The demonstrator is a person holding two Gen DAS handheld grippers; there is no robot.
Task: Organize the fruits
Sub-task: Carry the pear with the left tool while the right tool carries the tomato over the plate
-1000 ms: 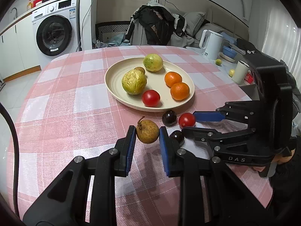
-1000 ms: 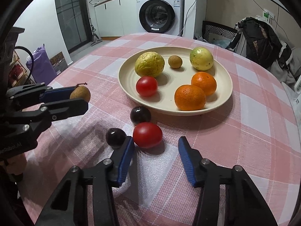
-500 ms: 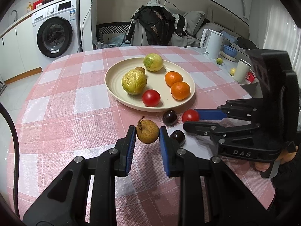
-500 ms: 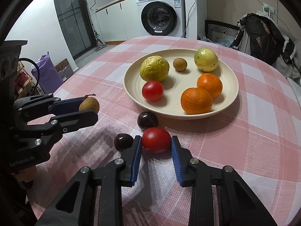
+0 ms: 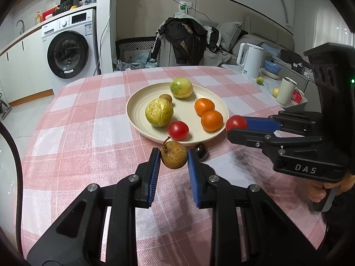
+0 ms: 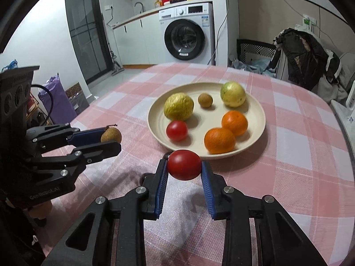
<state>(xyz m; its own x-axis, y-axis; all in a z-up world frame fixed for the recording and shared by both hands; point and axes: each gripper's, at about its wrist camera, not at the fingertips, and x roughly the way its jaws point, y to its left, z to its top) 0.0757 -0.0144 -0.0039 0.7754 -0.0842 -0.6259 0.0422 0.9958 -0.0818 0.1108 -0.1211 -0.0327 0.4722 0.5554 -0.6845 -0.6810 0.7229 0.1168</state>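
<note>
From the left wrist: the left tongs [image 5: 173,161] grip a small brown fruit [image 5: 174,157] above the table [image 5: 73,137], just near of the plate [image 5: 137,108]. The plate already carries six fruits. One dark plum [image 5: 200,151] lies on the cloth by the plate's near rim, not yet gathered.

From the right wrist: the right tongs [image 6: 184,169] clamp a red tomato [image 6: 184,165], lifted just near of the plate [image 6: 259,119]. By my reckoning, two held fruits and the loose plum remain.
</note>
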